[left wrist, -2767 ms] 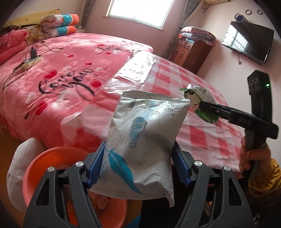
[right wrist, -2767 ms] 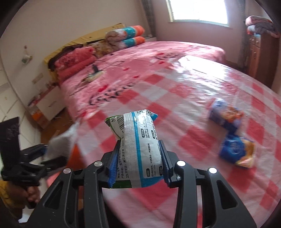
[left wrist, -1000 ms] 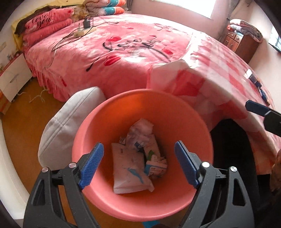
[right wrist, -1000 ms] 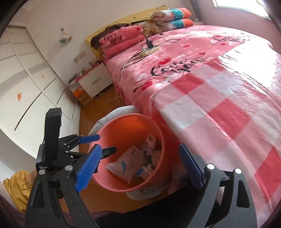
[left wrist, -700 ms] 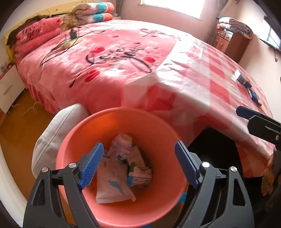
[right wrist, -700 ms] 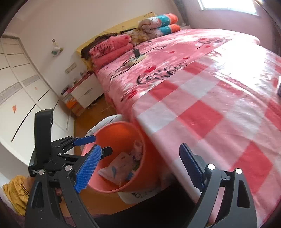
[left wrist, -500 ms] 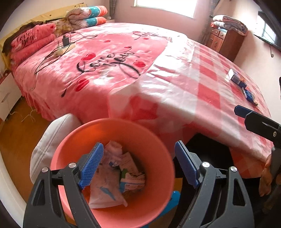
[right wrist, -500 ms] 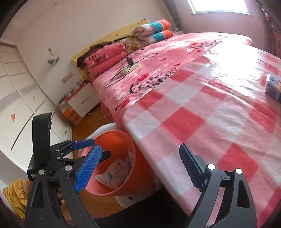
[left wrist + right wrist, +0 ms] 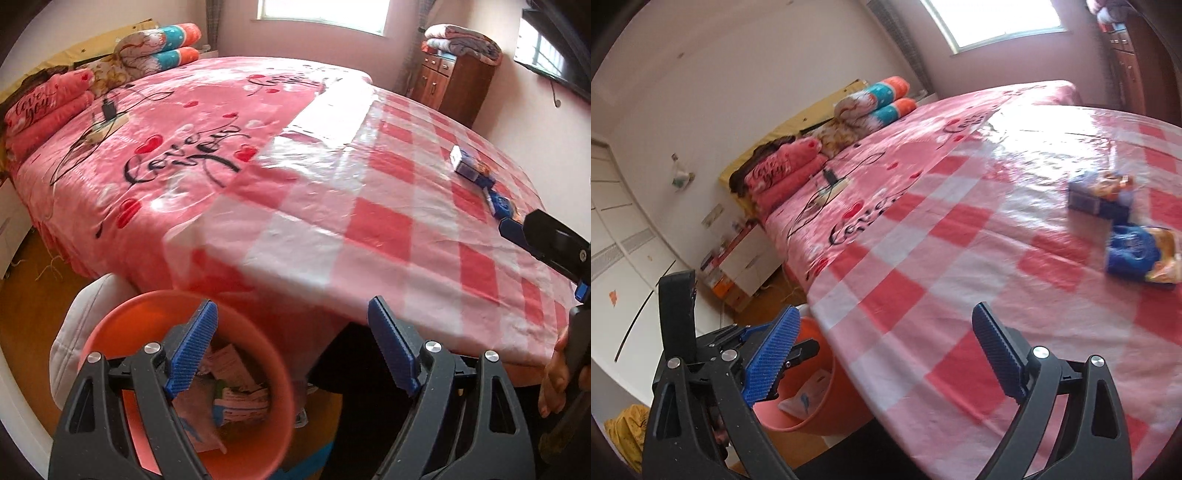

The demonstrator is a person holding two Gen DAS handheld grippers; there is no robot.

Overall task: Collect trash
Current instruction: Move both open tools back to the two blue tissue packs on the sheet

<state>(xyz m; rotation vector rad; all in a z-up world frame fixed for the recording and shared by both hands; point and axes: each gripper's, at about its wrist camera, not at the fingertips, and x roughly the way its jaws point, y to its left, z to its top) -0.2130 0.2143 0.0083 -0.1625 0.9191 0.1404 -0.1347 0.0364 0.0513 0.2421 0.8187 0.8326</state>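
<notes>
Where gripper [image 9: 291, 354] overlaps: bin [image 9: 129, 325] half-hidden.

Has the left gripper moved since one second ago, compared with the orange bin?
Yes. The left gripper has swung off the orange bin, which now sits low left, up toward the checked cloth; its jaws stand open and empty.

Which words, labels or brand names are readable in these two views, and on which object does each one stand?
"Love you": black script on the pink bedspread.
"Love you": on the folded pink blanket at the headboard.
Blue box, blue snack bag: print too blurred.
Wrappers in the orange bin: print too small to read.
</notes>
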